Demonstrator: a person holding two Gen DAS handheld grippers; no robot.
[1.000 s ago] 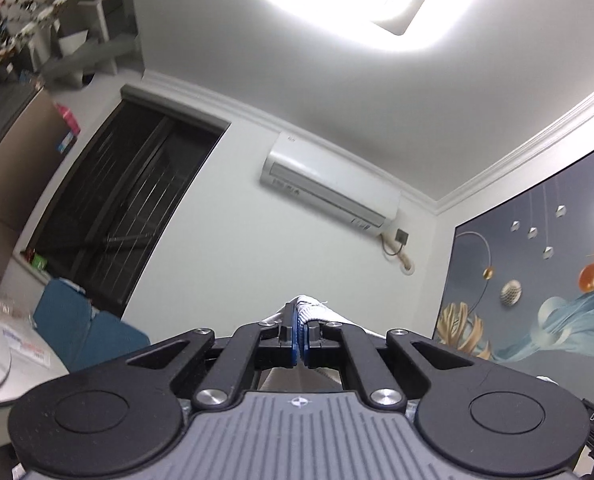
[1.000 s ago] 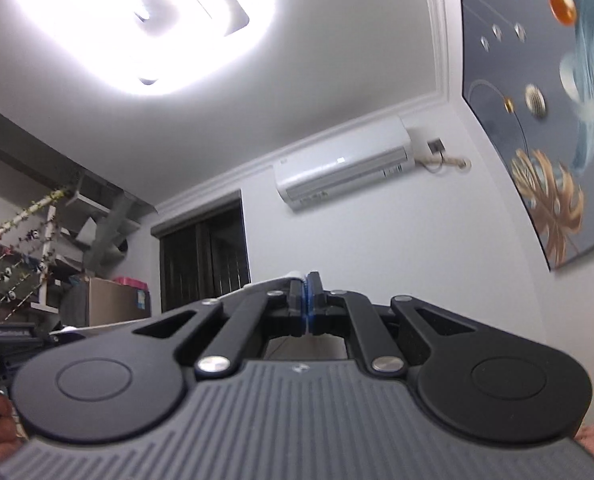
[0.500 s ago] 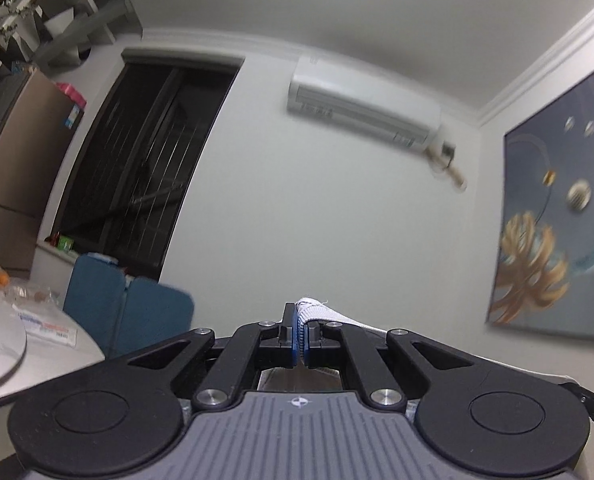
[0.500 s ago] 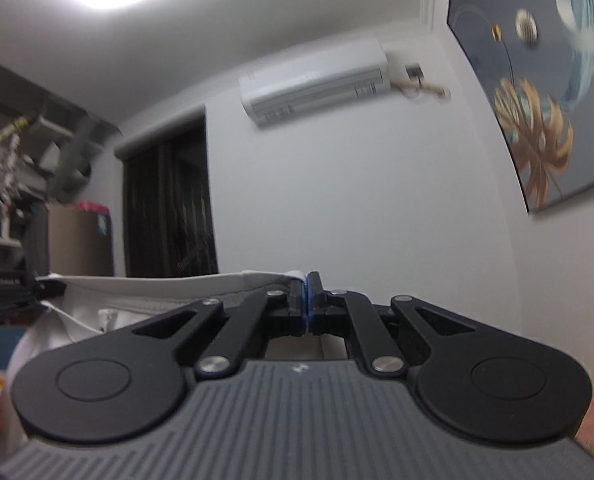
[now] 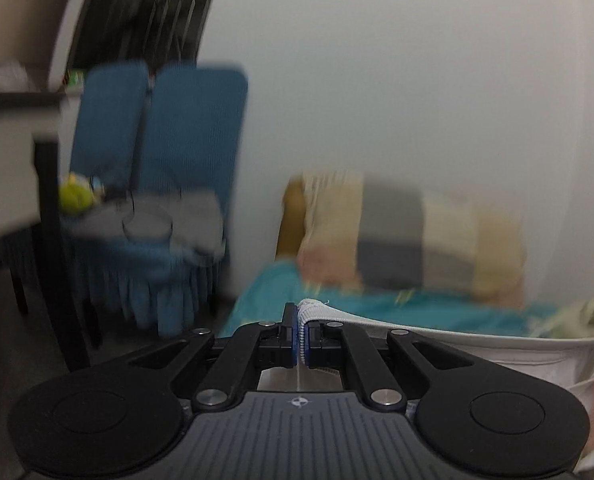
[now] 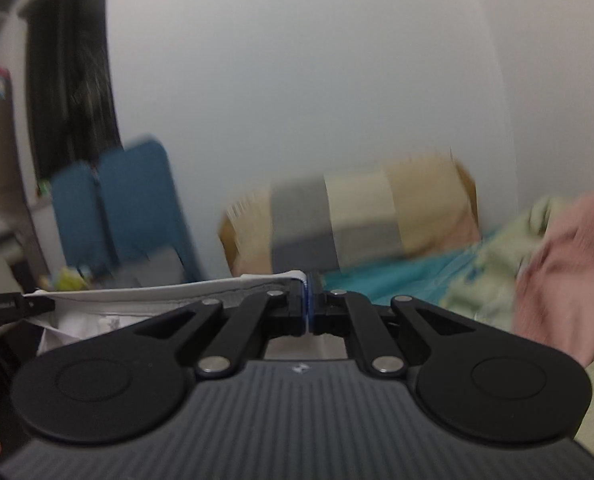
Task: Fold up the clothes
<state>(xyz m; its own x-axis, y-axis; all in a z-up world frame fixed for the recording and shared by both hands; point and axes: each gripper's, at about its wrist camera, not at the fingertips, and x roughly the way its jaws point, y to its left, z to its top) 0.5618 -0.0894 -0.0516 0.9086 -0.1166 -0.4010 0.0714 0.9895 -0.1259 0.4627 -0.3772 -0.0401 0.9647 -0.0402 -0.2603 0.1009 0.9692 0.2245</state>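
Note:
My left gripper [image 5: 301, 332] is shut on the ribbed edge of a white garment [image 5: 477, 346], which stretches taut to the right. My right gripper [image 6: 309, 304] is shut on the other end of the same white garment [image 6: 157, 294], which stretches to the left toward the other gripper's tip [image 6: 1, 306]. The garment is held up in the air between both grippers. Most of its body hangs hidden below the gripper bodies.
A teal bed sheet [image 5: 377, 304] lies ahead with a patchwork pillow [image 5: 397, 236] against the white wall. Pink and pale green clothes [image 6: 557, 264] are piled at right. Blue chairs [image 5: 153, 128] with items on the seat and a table [image 5: 13, 128] stand at left.
Both grippers have tilted down from the ceiling and air conditioner to the bed level, still holding the garment stretched between them. The views are blurred by the motion.

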